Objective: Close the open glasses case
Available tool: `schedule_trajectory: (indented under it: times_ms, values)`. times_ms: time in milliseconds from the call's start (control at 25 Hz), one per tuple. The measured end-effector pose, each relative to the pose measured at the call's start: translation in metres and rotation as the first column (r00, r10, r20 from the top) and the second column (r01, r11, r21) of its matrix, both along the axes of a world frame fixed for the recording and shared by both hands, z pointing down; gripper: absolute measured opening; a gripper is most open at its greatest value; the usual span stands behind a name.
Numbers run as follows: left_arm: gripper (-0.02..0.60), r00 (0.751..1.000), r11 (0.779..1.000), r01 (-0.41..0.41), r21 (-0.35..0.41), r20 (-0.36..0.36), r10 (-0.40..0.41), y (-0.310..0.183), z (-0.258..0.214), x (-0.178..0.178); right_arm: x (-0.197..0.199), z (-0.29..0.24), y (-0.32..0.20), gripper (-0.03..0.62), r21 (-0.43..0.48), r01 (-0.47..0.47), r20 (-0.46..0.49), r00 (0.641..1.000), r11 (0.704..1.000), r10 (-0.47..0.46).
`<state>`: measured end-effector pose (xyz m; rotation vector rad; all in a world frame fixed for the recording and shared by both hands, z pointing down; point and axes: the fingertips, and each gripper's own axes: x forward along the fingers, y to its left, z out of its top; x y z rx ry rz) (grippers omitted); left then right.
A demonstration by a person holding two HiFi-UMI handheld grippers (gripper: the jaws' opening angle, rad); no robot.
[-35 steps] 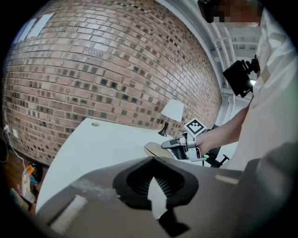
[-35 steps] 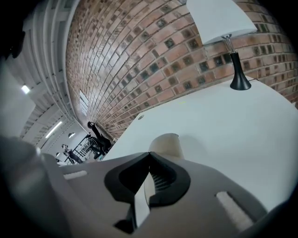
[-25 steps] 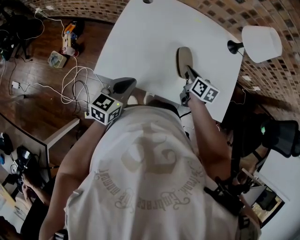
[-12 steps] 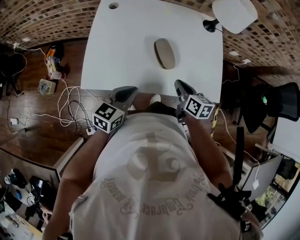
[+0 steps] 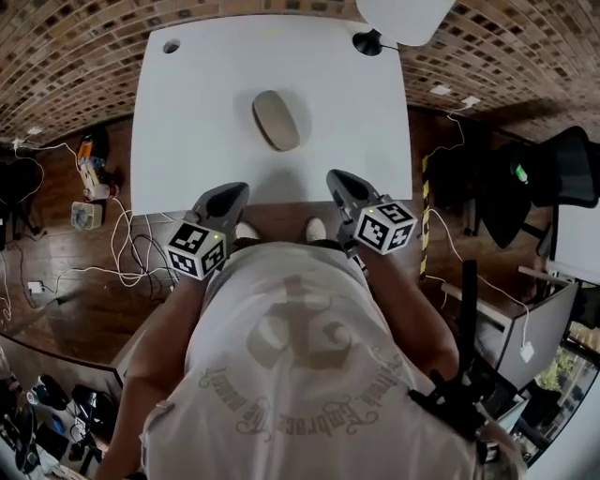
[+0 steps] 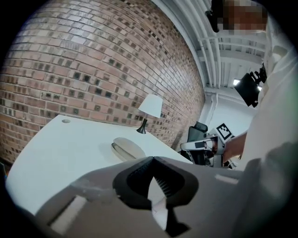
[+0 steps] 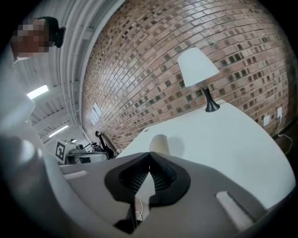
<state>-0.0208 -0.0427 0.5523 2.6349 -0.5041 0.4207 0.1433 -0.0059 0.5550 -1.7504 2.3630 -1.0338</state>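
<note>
A beige oval glasses case (image 5: 278, 120) lies on the white table (image 5: 187, 112) with its lid down; it also shows as the case (image 6: 126, 148) and the case (image 7: 159, 143) in the two gripper views. My left gripper (image 5: 239, 190) hovers at the table's near edge, shut and empty, its tips (image 6: 152, 160) meeting. Opposite it, my right gripper (image 5: 333, 176) is also shut with nothing in it, well short of the case, tips (image 7: 150, 155) together.
A white-shaded lamp (image 5: 394, 19) stands at the table's far right corner. A cable hole (image 5: 171, 45) sits at the far left corner. Cables (image 5: 112, 262) trail over the wooden floor on the left. A black office chair (image 5: 553, 169) stands to the right. A brick wall runs behind.
The right gripper has drawn back from the case to the table's near edge. The left gripper has shifted along that edge. The case has stayed in place.
</note>
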Motion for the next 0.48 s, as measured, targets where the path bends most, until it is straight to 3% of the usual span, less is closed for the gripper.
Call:
schedule_trajectory:
  times_ms: [240,480]
  values:
    - [0.003,0.999,0.996,0.014,0.092,-0.051,-0.009,0.008,-0.034,0.055,0.034,-0.026,0.006,0.008,0.058,0.124,-0.085,0.989,0.991,-0.119]
    - [0.003,0.997,0.993,0.073,0.094,-0.029,-0.071,0.028,-0.037,0.084,0.049,-0.029,0.011,0.008,0.105,0.229,-0.074,0.972,0.968,-0.222]
